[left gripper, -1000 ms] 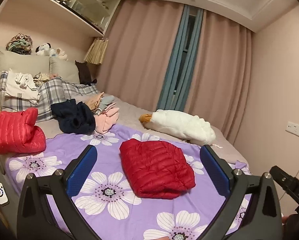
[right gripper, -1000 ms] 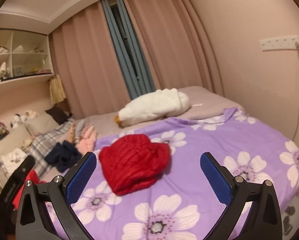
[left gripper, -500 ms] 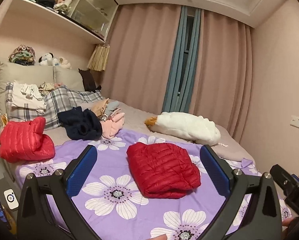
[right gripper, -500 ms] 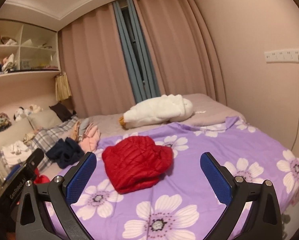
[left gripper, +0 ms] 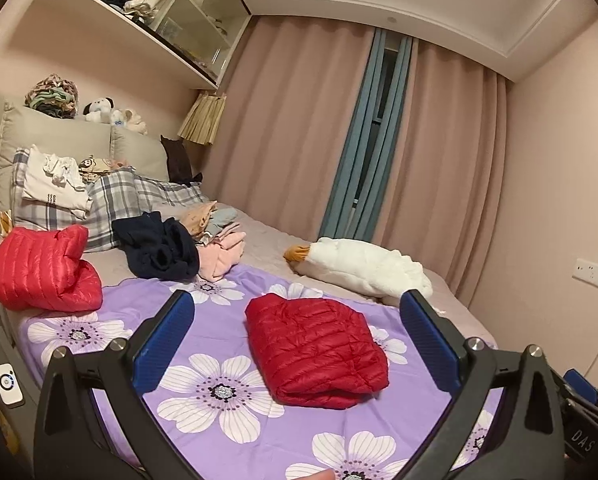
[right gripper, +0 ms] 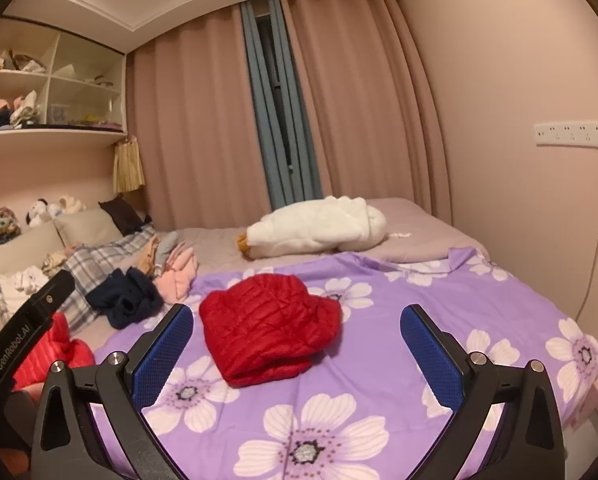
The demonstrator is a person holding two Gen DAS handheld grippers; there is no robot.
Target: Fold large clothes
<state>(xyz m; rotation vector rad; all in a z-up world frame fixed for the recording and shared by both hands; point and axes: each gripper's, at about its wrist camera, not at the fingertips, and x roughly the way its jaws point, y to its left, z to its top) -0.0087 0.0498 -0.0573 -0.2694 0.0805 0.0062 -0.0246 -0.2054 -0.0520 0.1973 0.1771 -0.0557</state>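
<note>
I am in a home bedroom. A bed (left gripper: 451, 292) fills the room, spread with a purple flowered sheet (left gripper: 227, 364). At its head stand padded cushions (left gripper: 55, 136) with soft toys (left gripper: 99, 110) on top; above them hang open shelves (left gripper: 147, 12) stuffed with clothes. Beyond the bed, pink floor-length curtains (left gripper: 299, 128) cover the window. A white plush goose (left gripper: 363, 266) lies on the bed near the curtains.

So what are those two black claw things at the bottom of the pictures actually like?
They are two alike hand-held grippers. The left gripper and the right gripper each have a black forked frame with silver bolt heads and two fingers faced with textured blue pads. In the right view, the other tool's black body carries white "GenRobot.AI" lettering. No cables or sleeves show.
</note>
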